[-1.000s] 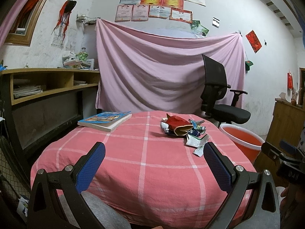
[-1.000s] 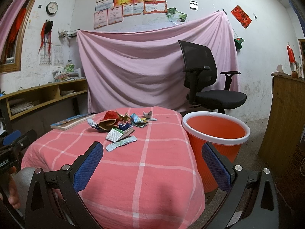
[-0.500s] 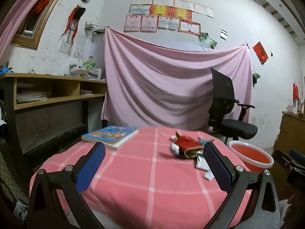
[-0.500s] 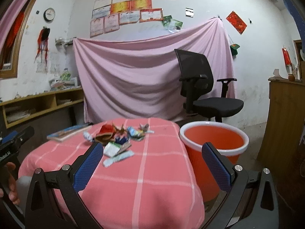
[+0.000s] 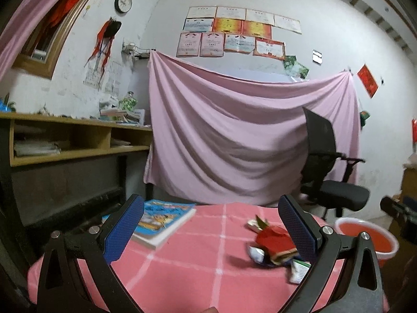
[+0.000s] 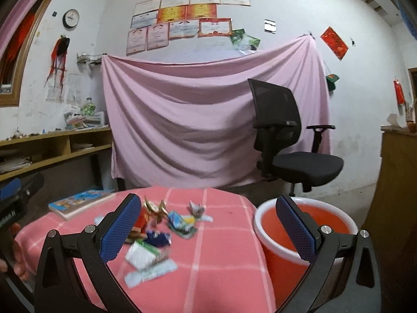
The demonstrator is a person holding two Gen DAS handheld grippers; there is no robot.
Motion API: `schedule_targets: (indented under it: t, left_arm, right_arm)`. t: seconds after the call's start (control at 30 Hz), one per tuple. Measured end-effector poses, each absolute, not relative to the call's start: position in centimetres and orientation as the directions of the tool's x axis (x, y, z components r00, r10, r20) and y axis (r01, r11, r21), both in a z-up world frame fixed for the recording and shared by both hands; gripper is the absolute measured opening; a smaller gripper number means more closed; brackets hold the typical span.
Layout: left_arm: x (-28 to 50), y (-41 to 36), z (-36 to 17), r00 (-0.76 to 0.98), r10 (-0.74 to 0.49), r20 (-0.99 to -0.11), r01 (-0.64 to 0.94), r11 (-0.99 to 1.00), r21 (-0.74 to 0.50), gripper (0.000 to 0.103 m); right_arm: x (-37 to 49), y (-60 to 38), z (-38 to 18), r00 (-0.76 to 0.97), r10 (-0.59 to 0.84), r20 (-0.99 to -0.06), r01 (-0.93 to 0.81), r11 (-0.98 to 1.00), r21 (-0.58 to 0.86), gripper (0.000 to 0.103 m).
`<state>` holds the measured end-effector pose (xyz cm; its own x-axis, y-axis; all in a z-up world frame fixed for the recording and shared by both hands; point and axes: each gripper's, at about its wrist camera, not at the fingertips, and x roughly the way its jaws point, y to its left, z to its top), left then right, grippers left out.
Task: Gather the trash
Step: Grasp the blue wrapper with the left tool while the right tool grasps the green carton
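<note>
Crumpled wrappers point(image 6: 156, 237) piled loose on pink checked cloth; orange bucket point(image 6: 307, 234) upright just beside, open.

Hardly any lettering can be made out.

The certificates point(image 6: 182, 23) on the wall at upper centre carry print too small to read; the wall clock point(image 6: 71, 18) at upper left shows no legible numerals. White letters on the black device point(image 6: 10, 215) at the left edge are blurred. The book point(image 5: 159, 221) cover and wrappers point(image 6: 156, 232) are unreadable.
</note>
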<state>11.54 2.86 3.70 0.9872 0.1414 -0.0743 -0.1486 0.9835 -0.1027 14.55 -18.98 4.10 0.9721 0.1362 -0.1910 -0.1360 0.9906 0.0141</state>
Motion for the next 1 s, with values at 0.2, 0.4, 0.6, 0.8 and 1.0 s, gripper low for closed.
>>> schedule_targets:
  t: [0.2, 0.4, 0.6, 0.8, 1.0]
  left_arm:
    - [14.6, 3.5, 3.5, 0.984, 0.153, -0.093, -0.164, 0.980, -0.117, 0.101]
    - [17.6, 3.5, 2.4, 0.963, 0.132, -0.234, -0.160, 0.982, -0.104, 0.101]
    - [19.4, 2.8, 0.6, 0.926, 0.017, -0.376, -0.078, 0.986, -0.146, 0.101]
    - [20.9, 2.3, -0.7, 0.877, -0.063, -0.477, -0.049, 0.975, -0.218, 0.097]
    - [22.2, 1.1, -1.8, 0.812, -0.164, -0.560, 0.019, 0.967, -0.255, 0.071]
  right_arm:
    - [20.1, -18.6, 3.9, 0.953, 0.116, -0.280, -0.115, 0.993, 0.021, 0.103]
    - [24.5, -18.7, 1.9, 0.902, 0.154, -0.404, -0.175, 0.984, -0.015, 0.103]
    - [26.2, -18.3, -0.4, 0.816, 0.250, -0.521, -0.280, 0.960, 0.022, 0.103]
    - [27.2, -18.6, -0.6, 0.780, 0.254, -0.572, -0.274, 0.960, 0.052, 0.103]
    - [28.9, -18.1, -1.4, 0.711, 0.312, -0.630, -0.327, 0.940, 0.096, 0.073]
